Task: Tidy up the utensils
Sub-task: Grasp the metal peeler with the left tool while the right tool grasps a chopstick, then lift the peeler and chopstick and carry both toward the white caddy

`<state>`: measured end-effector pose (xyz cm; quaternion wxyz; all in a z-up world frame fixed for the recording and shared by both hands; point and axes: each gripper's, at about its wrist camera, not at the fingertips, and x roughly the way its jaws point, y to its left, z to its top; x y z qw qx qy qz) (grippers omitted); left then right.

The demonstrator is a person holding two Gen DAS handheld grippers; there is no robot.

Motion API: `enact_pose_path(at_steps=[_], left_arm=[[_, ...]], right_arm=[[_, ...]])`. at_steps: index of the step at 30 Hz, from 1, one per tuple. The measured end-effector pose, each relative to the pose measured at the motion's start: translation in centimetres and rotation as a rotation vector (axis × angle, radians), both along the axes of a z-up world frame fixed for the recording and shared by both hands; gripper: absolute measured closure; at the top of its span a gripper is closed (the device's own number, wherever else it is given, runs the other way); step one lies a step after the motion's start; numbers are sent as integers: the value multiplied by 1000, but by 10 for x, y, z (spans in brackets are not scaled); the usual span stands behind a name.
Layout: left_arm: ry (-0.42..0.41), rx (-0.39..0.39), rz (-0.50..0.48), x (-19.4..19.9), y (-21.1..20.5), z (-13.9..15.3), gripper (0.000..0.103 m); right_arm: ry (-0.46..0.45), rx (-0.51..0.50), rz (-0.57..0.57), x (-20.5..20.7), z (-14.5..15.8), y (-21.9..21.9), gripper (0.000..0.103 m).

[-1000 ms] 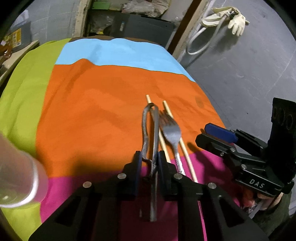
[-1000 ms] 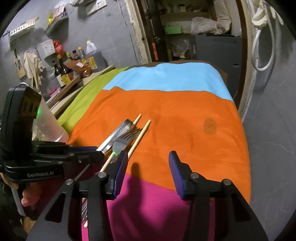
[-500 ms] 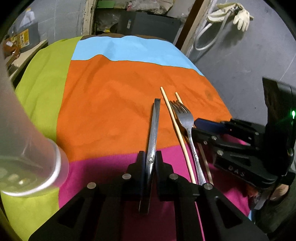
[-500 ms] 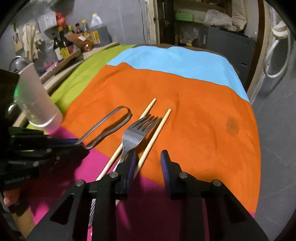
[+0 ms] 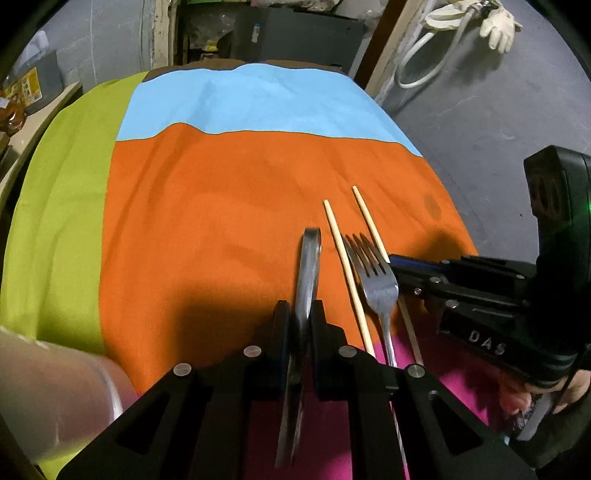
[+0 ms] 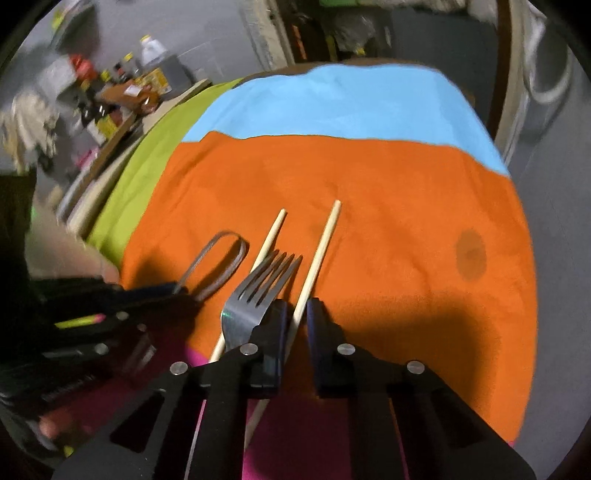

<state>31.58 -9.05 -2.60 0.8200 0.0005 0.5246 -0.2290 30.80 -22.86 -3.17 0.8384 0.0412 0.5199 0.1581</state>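
Left gripper (image 5: 297, 321): clenched on metal tongs (image 5: 307, 269).
Right gripper (image 6: 295, 321): just closing, grasping one chopstick (image 6: 319, 251).
Fork (image 6: 258, 291): lying between both chopsticks on the orange cloth (image 6: 388, 206).

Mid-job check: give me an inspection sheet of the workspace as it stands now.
Surface: table under a colour-block cloth, orange, blue, green and magenta; dark spot on the orange.
Job's things: metal tongs, fork, two chopsticks, lying close together near the orange-magenta seam.
Clutter: pale cup at the near left.
Grippers: left gripper shut on the tongs; right gripper has just been closing, now pinching the right chopstick beside the fork.
Cables: hose on the floor, off the table.
Surroundings: glove by the hose; bottles on a side shelf.
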Motion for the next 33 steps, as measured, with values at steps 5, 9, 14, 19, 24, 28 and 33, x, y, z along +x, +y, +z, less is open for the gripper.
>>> enact_pose_path(at_steps=[5,9,14,19,24,28,33], left_arm=[[32,3,4,4,-5,-1,96],[19,-26,10,-2,-2,2,97],[-114,-54,29,-28,7,12,97],[-261,-105,51,-59,15,21,97],[-400,-144,71,-83,22,41,97],[-537,-173,103,-100,29,66,97],[-702,-223,192,-115,48,99,97]], right_arm=[[56,98,-54,6,-2,-12,97],[39,164,-83,-4,-2,-19,99],[-29,229,-96,-21,0,-23,100],[-176,249,-76,-53,11,-16,100],[-374,275,-65,-81,33,-10,100],[-554,305,-53,-100,54,-1,100],[-753,292,-51,-115,79,24,100]])
